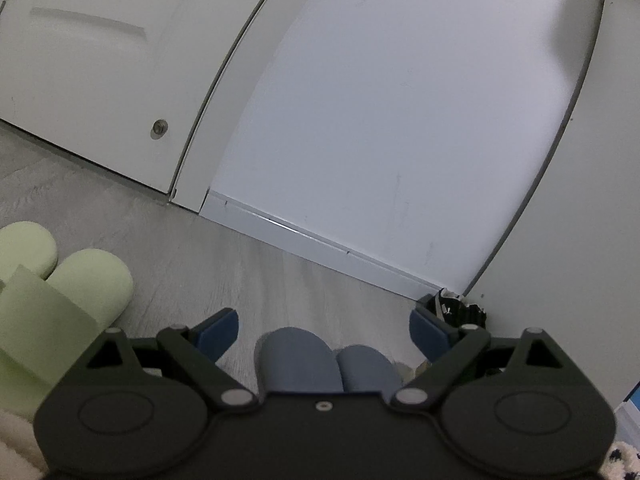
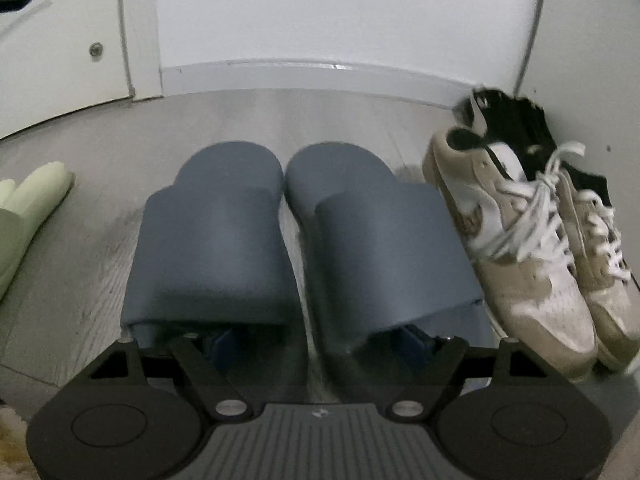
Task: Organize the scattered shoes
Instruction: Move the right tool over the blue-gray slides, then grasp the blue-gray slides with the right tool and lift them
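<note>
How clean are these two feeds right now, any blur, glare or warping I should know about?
Right wrist view: soft motion blur on the blue slides and sneakers, dim even light. Left wrist view: sharper, fisheye bends the wall's baseboard, a small glint on it, green slides pale at the edge.

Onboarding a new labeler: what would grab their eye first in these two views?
The pair of blue-grey slides, side by side mid-floor in the right wrist view, toes toward the white wall, with the open right tool reaching in at their heels. Right of them, tan-and-white sneakers with loose white laces. In the left wrist view, pale green slides sit left of the open left tool.
</note>
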{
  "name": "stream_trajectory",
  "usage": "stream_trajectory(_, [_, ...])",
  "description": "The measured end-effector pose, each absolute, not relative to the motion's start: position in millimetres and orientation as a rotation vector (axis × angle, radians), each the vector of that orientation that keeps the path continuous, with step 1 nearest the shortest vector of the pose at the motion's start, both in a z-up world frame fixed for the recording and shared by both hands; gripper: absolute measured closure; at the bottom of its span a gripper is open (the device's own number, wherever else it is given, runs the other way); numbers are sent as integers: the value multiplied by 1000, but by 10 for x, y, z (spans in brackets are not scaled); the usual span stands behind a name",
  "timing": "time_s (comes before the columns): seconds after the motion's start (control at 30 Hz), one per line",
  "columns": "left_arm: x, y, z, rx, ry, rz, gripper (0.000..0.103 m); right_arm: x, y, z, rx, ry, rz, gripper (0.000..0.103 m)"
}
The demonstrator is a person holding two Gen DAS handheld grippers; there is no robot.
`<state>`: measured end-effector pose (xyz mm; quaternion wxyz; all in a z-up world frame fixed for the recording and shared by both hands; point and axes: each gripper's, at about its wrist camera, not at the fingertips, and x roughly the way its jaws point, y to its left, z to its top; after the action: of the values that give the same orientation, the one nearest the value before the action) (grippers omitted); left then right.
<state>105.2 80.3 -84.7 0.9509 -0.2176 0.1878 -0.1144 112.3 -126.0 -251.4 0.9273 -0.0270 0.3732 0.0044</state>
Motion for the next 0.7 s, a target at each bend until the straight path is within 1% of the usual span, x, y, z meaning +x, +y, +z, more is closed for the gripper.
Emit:
stream_trajectory(0.03, [1058,804,-851,-444,384,-232,10,1111,-1260,-2520,-60,748,25,28])
stream_trajectory(0.07, [1067,806,-854,-446,386,-231,9,1099,-1247,-2521,-68,734,37,35])
stream_trajectory(0.27, [1092,807,-861,-448,392,-233,10,1115,-1229,-2525,-79,669,104,52])
stream_trajectory(0.4, [1086,813,-864,-449,389,-233,9,1248,-1237,-2541,-100,627,91,61])
stream_trajectory(0.47, [1085,816,-868,-450,388,-232,9,1314,-1215,-2571,-129,589,84,69])
stream_trajectory(0.5, [1087,818,-870,-452,388,-231,10,1353,-1199,-2597,-148,560,82,71])
stream_trajectory(0.57, [1089,820,-875,-455,389,-230,9,1441,-1180,-2639,-176,518,80,78])
stream_trajectory(0.63, [1092,823,-881,-459,389,-229,9,1551,-1169,-2681,-191,486,73,81])
stream_trajectory(0.7, [1093,824,-880,-462,390,-229,9,1601,-1188,-2679,-170,483,78,81])
